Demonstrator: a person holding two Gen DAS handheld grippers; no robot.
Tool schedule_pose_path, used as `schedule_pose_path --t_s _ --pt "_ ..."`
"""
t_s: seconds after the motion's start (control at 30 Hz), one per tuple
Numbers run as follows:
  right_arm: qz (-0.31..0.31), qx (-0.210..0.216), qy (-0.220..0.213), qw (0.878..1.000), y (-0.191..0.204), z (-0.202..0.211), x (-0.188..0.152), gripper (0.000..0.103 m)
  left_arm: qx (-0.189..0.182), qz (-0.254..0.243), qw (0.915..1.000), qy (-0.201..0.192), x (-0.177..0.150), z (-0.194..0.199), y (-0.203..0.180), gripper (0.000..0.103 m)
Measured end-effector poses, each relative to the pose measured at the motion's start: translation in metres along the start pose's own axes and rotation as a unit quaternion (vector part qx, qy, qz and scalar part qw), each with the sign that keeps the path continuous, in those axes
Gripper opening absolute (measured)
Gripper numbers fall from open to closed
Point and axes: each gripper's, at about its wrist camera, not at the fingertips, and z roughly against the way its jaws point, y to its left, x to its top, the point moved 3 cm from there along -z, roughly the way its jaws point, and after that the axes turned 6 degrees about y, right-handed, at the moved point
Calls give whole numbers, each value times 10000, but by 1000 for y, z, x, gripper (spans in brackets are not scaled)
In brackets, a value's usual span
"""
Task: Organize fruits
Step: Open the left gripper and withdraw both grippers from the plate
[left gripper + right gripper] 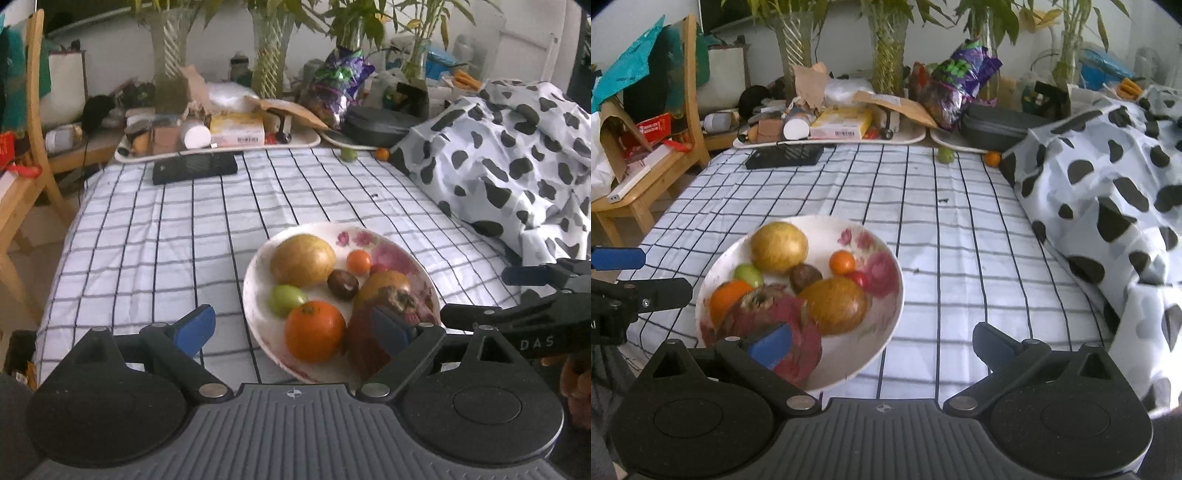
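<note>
A flowered white plate [255, 280] [849, 354] sits on the checked cloth and holds several fruits: an orange [314, 330], a red dragon fruit [764, 317], two yellow-brown fruits [303, 260] [833, 306], a green one [288, 299] and small ones. My left gripper [293, 328] stands open above the plate's near left rim, its pads touching nothing. My right gripper [882, 345] is open too, with its left finger over the dragon fruit and its right finger over bare cloth. A green fruit [348, 154] and a small orange one [382, 153] lie at the cloth's far edge.
A black flat box [194, 168] lies at the far side, with cluttered trays [221, 144] and glass vases behind it. Cow-print fabric [498, 177] is heaped along the right. A wooden chair [33, 147] stands off the left edge.
</note>
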Motion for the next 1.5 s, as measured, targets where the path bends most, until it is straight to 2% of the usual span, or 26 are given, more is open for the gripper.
schedule_pose_path --t_s 0.07,0.2,0.37,0.63,1.5 --pt "-19 -71 50 10000 2 3 -5 103 58 -53 9999 115 -4 -2 -2 92" --pt "-10 -240 119 9996 7 8 -13 103 287 -145 9992 224 -10 -3 -5 103" --pt "-11 -433 250 9987 11 11 -21 103 289 -14 9991 305 -12 -3 -1 103" --pt "8 -470 297 9985 12 10 -23 103 491 88 9979 402 -14 -5 2 103" --pt "-224 -436 307 9983 5 8 -22 103 531 -113 9965 636 -17 -13 -4 103"
